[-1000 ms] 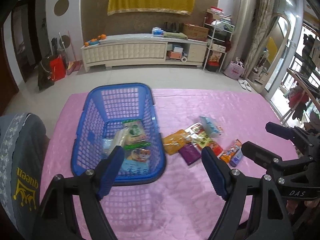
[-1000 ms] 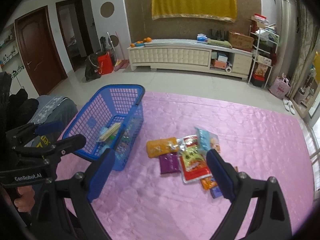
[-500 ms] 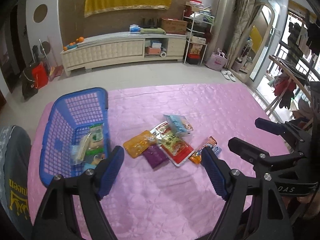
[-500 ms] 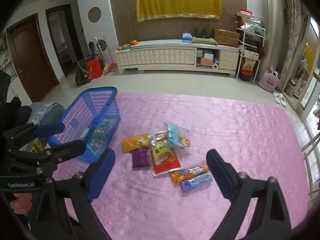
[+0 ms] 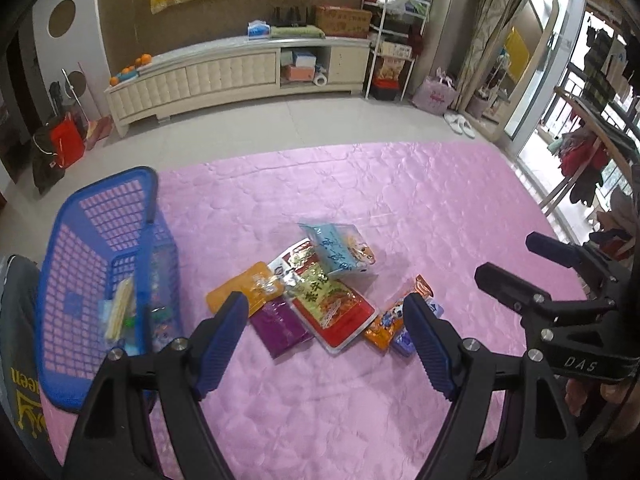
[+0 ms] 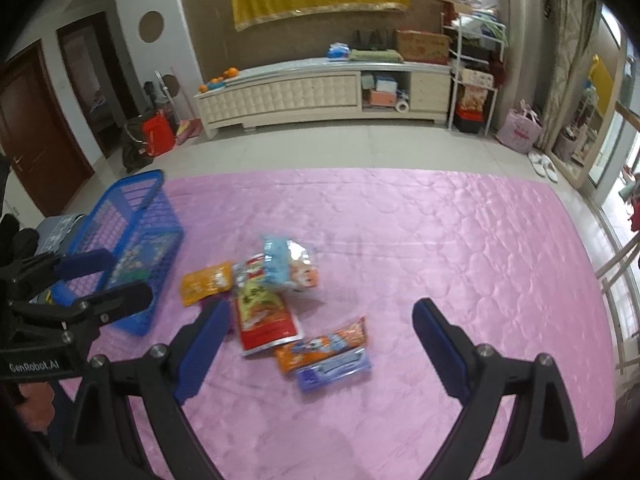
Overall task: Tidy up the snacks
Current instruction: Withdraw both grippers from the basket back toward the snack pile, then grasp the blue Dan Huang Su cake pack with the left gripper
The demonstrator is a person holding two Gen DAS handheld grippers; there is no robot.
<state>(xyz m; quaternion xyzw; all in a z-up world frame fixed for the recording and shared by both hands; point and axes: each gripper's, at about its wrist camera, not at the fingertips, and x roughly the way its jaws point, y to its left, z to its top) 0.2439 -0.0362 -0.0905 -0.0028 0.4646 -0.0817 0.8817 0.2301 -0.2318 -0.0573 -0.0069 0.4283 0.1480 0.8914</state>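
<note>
Left wrist view: the left gripper (image 5: 324, 320) hovers with its jaws spread wide and nothing between them, above a worktop covered in a pink quilted cloth (image 5: 400, 200). A blue plastic basket (image 5: 100, 216) sits by the worktop's left edge, with several snack packets (image 5: 120, 312) already inside. Just right of the basket, nearer the middle of the worktop, lies a loose cluster: an orange packet (image 5: 240, 292), a purple packet (image 5: 282, 326) touching it, a red-and-green packet (image 5: 330, 304) in the centre, and a light blue packet (image 5: 340, 250) overlapping its far end. An orange stick pack (image 5: 394, 314) and a blue stick pack (image 5: 402, 340) lie side by side at the cluster's right. The right gripper (image 5: 516, 264) enters from the right edge of the frame, its jaws also apart.

Right wrist view: the right gripper (image 6: 322, 320) is held open and empty over the same cloth (image 6: 440, 240). The basket (image 6: 132, 220) stands at the worktop's left edge, partly behind the left gripper (image 6: 108, 278), which holds nothing. The light blue packet (image 6: 284, 264) rests on the red-and-green one (image 6: 262, 316), the orange packet (image 6: 204, 282) to their left. The orange stick pack (image 6: 324, 344) and blue stick pack (image 6: 334, 370) lie nearest the camera, between the gripper's fingers in this view.
</note>
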